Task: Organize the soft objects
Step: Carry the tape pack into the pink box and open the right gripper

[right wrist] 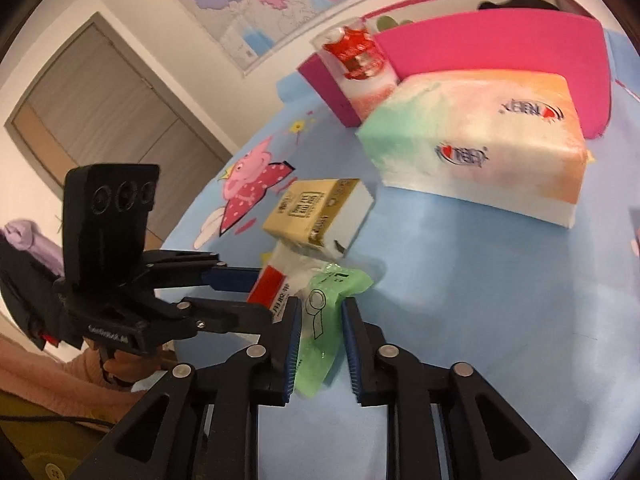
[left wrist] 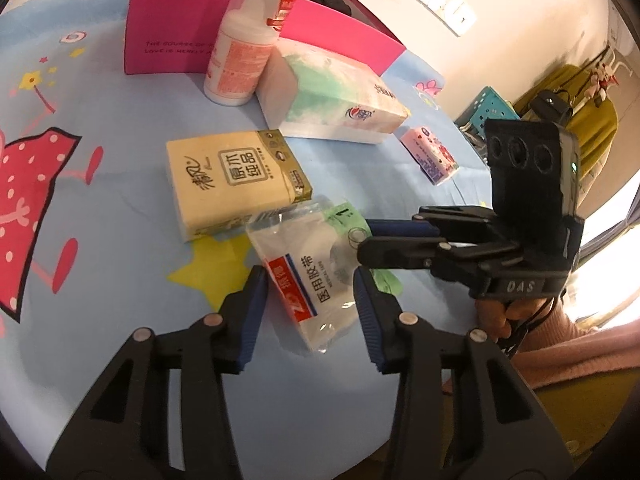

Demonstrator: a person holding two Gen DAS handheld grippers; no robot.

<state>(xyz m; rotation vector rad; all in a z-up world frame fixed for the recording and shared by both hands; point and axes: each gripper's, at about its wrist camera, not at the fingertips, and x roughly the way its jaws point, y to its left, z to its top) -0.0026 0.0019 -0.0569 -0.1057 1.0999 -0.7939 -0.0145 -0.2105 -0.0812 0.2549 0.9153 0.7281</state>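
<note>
A clear packet of medical tape (left wrist: 316, 280) with a red label and a green end lies on the blue cartoon cloth. My left gripper (left wrist: 310, 292) is open with its fingers on either side of the packet's near end. My right gripper (right wrist: 320, 332) is open around the packet's green end (right wrist: 320, 312); it comes in from the right in the left wrist view (left wrist: 366, 238). A beige tissue pack (left wrist: 236, 184) lies just behind the packet. A large pastel tissue pack (left wrist: 336, 96) lies further back, in front of a pink box (left wrist: 168, 36).
A white bottle (left wrist: 244, 56) with a clear cap stands by the pink box. A small pink tissue packet (left wrist: 430, 152) lies at the right near the table edge. A door and wall map show in the right wrist view.
</note>
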